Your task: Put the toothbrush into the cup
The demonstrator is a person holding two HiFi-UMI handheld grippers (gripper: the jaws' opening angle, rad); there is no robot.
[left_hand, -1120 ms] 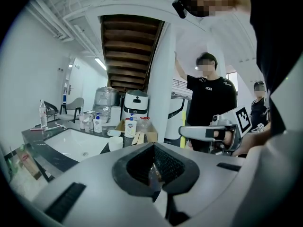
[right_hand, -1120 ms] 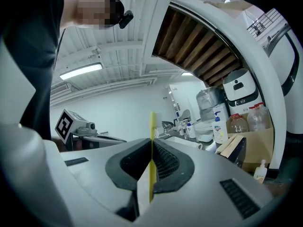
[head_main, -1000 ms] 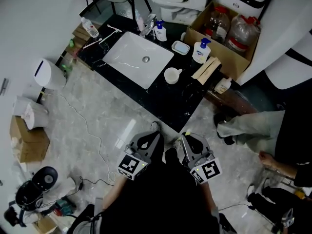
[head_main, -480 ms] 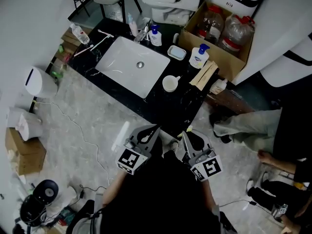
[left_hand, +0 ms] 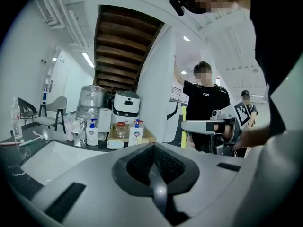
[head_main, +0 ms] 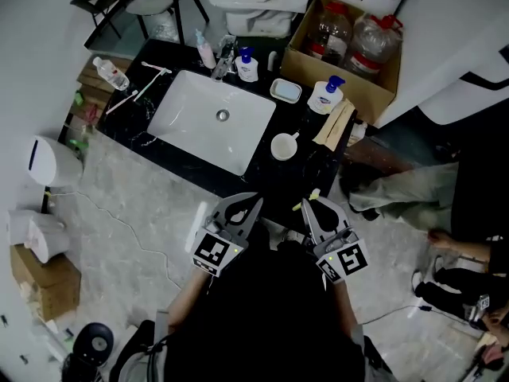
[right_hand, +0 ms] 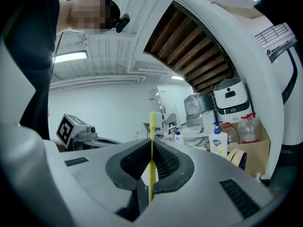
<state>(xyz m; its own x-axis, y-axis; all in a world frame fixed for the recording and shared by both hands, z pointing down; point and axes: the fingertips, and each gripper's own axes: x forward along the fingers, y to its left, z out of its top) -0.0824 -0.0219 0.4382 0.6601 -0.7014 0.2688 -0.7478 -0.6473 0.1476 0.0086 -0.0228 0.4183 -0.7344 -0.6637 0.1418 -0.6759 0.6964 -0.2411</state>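
Carrying step, by the look of it. Grips the yellow toothbrush [right_hand: 152,143] in the right claw [head_main: 312,206], pinched low on the handle, shaft standing up between the pads. Hovers at the near edge of the black surface [head_main: 310,164], well short of the white cup [head_main: 283,146]. Keeps nothing in the left claw [head_main: 241,212]: pads pressed together, idle just beside the right one.

Next, probably: reach forward over the surface, centre the brush above the cup's mouth, lower it in end first, then ease the pads apart. Calls for steady aim and a gentle release, given a small mouth and a light cup likely to tip if knocked on the rim.

Containers: cup upright and seemingly empty, just right of the white sink basin [head_main: 208,122], itself bare apart from the drain. Beyond it, a pump bottle [head_main: 324,95] and a cardboard box [head_main: 375,95] holding two large plastic jugs [head_main: 332,30].
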